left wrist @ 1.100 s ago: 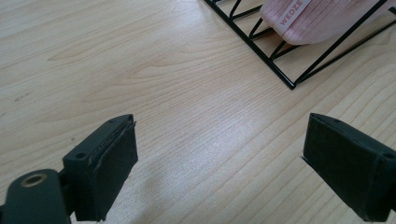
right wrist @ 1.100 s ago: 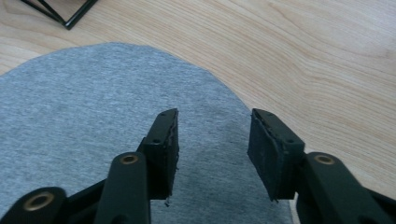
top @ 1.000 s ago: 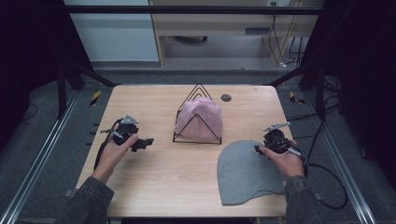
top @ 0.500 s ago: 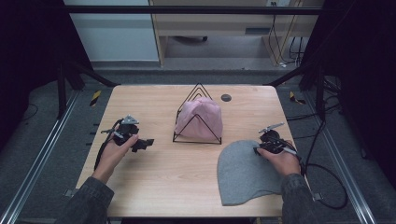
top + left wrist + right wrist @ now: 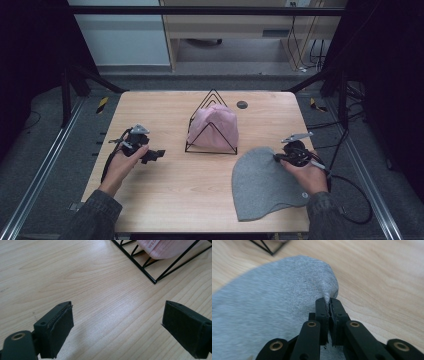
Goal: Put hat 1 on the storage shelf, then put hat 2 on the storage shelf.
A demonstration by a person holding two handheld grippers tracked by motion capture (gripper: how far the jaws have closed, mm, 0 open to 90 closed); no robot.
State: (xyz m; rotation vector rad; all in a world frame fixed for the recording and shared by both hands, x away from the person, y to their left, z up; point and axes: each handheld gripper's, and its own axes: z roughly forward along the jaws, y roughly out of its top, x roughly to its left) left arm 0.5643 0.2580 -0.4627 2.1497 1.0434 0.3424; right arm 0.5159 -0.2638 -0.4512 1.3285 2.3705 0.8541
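We hold the right hand-held gripper (image 5: 281, 157) at about four o'clock on the wooden counter (image 5: 165, 200), and its jaws have just been closing: in the right gripper view they now stand pressed together with a pinch of the grey beanie (image 5: 262, 305) caught between the pads. The fold of fabric rises into the jaws right at the hat's rounded top edge, at twelve o'clock from the gripper's own camera. The rest of the grey beanie lies flat on the counter, spreading from our right hand (image 5: 310, 177) toward five o'clock, close to the near edge.

Our left hand-held gripper (image 5: 157, 154) hangs at about nine o'clock on the counter, its jaws spread wide with nothing but bare wood between them. In the left gripper view, the corner of the black wire rack (image 5: 155, 280) sits at about one o'clock, well apart from the pads.

The black wire rack stands near the middle of the counter, slightly toward twelve o'clock, with a pink beanie (image 5: 215, 127) draped over its triangular frames. The grey beanie's top edge lies near the rack's right foot without touching it. A small dark round disc (image 5: 242, 104) sits in the counter just beyond the rack, at about one o'clock.
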